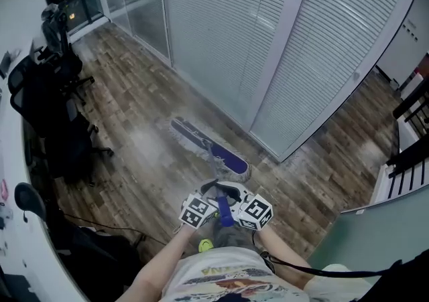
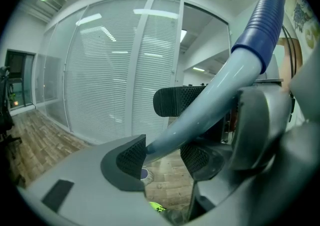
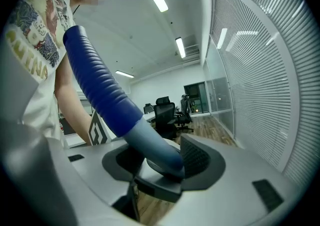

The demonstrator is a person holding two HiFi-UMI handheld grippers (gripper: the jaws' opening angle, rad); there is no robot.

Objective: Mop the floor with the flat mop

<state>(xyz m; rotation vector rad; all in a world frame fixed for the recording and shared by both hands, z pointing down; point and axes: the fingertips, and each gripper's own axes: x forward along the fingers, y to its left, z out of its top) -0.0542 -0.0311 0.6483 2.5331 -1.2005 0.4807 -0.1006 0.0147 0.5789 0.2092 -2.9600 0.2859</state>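
Both the left gripper [image 2: 163, 154] and right gripper [image 3: 159, 162] are clamped on the mop handle [image 2: 215, 94]; the mop head [image 1: 208, 146] lies ahead, long axis roughly along the glass partition's [image 1: 221, 39] foot.

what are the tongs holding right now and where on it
Both hold the flat mop: left tongs and right tongs each clamp its pale handle just below the blue ribbed grip.
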